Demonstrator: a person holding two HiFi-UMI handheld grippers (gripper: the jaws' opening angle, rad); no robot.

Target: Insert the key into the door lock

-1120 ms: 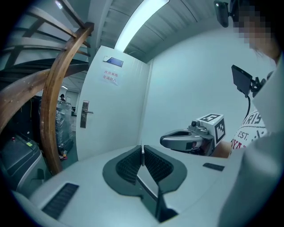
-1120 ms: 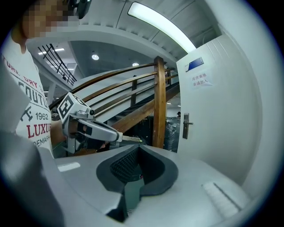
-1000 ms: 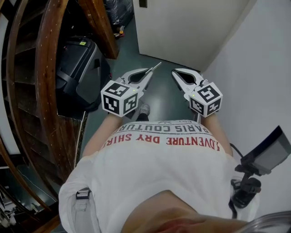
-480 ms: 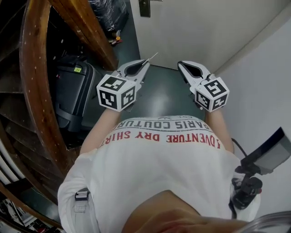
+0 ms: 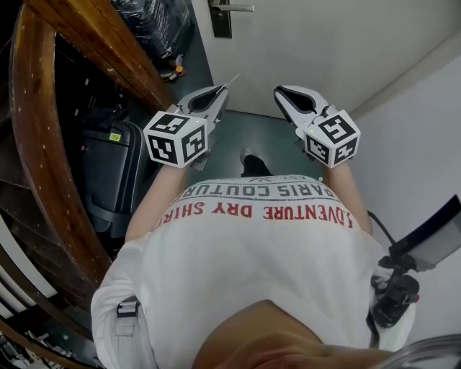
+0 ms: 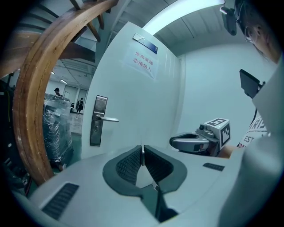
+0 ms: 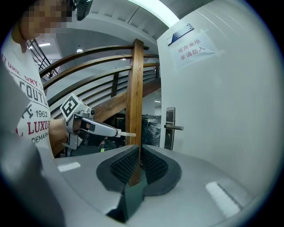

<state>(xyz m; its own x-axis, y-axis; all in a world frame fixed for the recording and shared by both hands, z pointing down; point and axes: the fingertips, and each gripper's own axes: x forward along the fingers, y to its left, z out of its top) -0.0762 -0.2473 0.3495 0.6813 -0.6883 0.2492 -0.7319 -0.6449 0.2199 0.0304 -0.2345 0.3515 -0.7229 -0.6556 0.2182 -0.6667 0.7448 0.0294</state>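
1. Jaws of the left gripper (image 5: 218, 92) pinch the key (image 5: 232, 80), its blade sticking out ahead.
2. Jaws of the right gripper (image 5: 282, 94) are pressed together, empty.
3. Ahead of both, well apart, is the door lock (image 6: 98, 120).

lock plate (image 5: 221, 21): cut off by the top edge
keyhole (image 6: 95, 128): too small to tell
key (image 5: 232, 79): head hidden in jaws of left tool (image 5: 218, 91)
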